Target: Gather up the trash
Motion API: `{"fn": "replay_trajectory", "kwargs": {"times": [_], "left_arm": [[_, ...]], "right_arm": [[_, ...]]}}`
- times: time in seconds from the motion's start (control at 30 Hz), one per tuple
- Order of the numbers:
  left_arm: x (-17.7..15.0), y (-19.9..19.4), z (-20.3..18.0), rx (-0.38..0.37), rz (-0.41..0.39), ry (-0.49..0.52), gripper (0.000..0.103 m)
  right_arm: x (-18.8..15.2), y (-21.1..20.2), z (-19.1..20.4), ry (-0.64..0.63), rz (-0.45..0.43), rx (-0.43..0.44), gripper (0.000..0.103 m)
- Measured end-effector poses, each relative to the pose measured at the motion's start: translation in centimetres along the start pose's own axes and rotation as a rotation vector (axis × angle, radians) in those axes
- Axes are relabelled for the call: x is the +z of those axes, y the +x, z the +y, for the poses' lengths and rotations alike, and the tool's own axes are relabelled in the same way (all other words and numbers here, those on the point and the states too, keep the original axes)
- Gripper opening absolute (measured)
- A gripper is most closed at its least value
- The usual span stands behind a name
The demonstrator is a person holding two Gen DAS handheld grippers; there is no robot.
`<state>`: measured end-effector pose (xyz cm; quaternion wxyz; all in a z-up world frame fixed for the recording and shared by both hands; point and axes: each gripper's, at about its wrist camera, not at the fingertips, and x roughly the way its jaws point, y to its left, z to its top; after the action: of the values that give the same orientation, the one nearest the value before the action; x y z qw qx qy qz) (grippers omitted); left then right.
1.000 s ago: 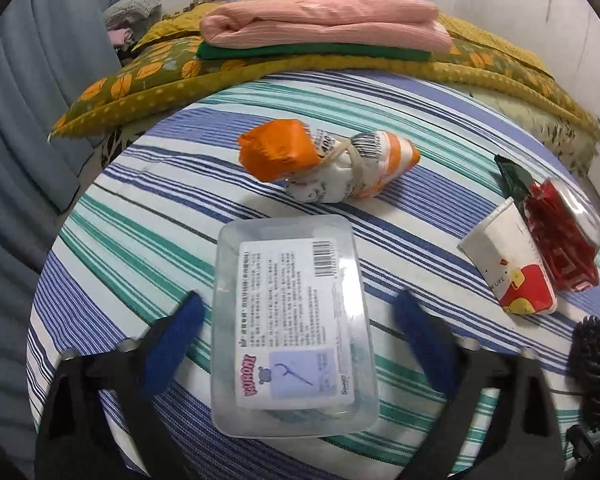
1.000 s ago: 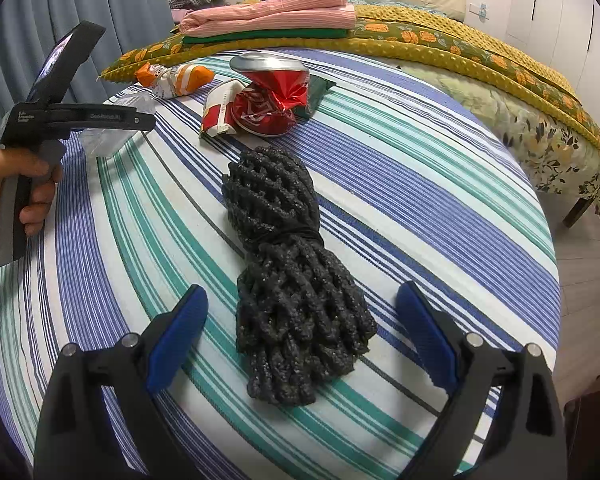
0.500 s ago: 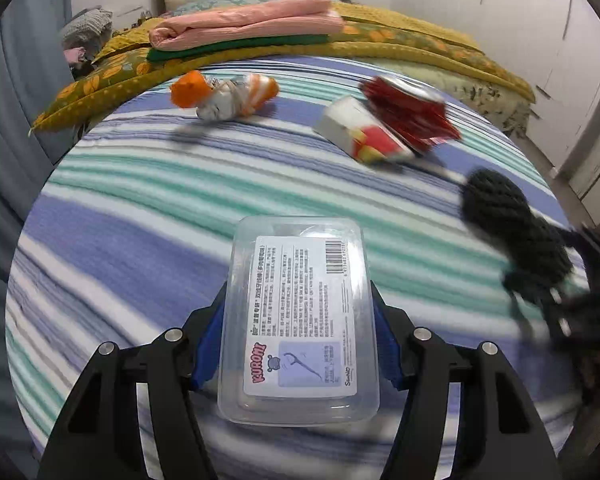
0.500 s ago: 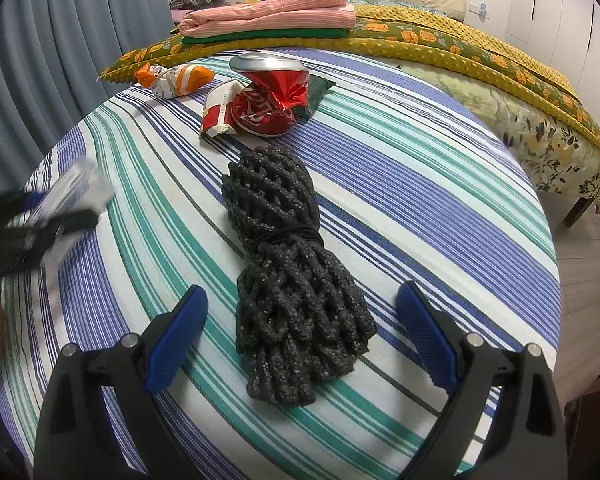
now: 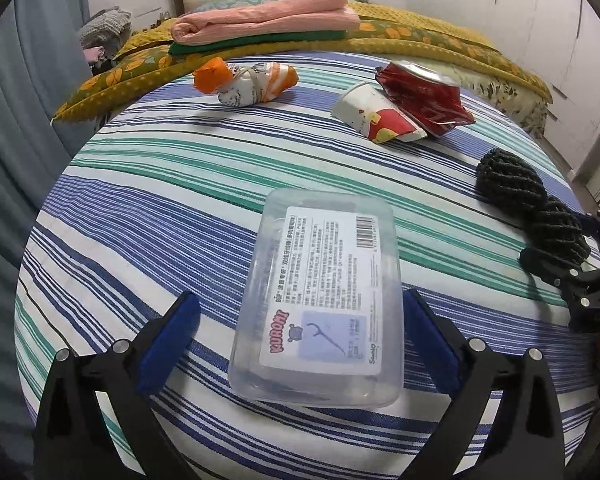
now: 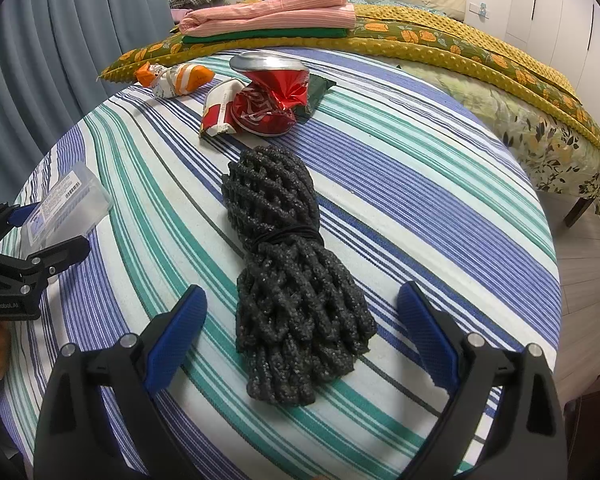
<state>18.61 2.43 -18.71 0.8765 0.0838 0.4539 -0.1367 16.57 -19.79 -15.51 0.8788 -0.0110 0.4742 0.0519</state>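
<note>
Your work surface is a round table under a blue, green and white striped cloth [image 5: 148, 200], pushed against a bed with a mustard quilt [image 6: 440, 46] and folded pink cloth [image 5: 266, 16].

Your left gripper [image 5: 300, 332] has its blue-padded fingers spread apart, the clear rectangular plastic box with a white printed label [image 5: 320, 300] lying on the cloth between them; the right pad sits just beside the box wall, the left pad apart from it.

Your right gripper [image 6: 300, 334] is likewise spread wide, straddling the near end of a black foam-net bundle tied with a black band [image 6: 288, 280], without touching it.

Farther off lie a crushed red can [image 6: 270, 100], a flattened white-and-red paper cup [image 5: 378, 114] touching it, and a crumpled orange-and-white wrapper [image 5: 246, 80] well apart.
</note>
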Motion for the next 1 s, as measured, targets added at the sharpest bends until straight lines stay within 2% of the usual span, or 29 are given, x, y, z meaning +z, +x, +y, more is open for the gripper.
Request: {"fn": "replay_trajectory", "kwargs": {"times": [0.17,0.67,0.8,0.9,0.93,1.0], "left_arm": [[0.0,0.0,0.0,-0.001,0.000,0.000,0.099],[0.0,0.1,0.0,-0.004,0.002,0.000,0.099],[0.5,0.0,0.6,-0.065,0.060,0.036,0.099],[0.8,-0.5,1.9,-0.169,0.061,-0.027,0.099],[1.0,-0.4,2.0,-0.182,0.063,-0.033,0.098],[1.3,-0.2,1.7,-0.162,0.069,-0.010,0.098]], "right_arm": [[0.1,0.2,0.2,-0.008,0.008,0.003,0.099],[0.6,0.4,0.4,-0.017,0.011,0.004,0.098],[1.9,-0.3,-0.8,-0.052,0.068,0.066,0.098],[3.4,-1.9,-1.4,-0.039,0.062,0.098,0.098],[4.1,-2.0,-1.0,-0.057,0.092,0.121,0.098],[4.7,-1.4,0.0,-0.111,0.148,0.126,0.098]]}}
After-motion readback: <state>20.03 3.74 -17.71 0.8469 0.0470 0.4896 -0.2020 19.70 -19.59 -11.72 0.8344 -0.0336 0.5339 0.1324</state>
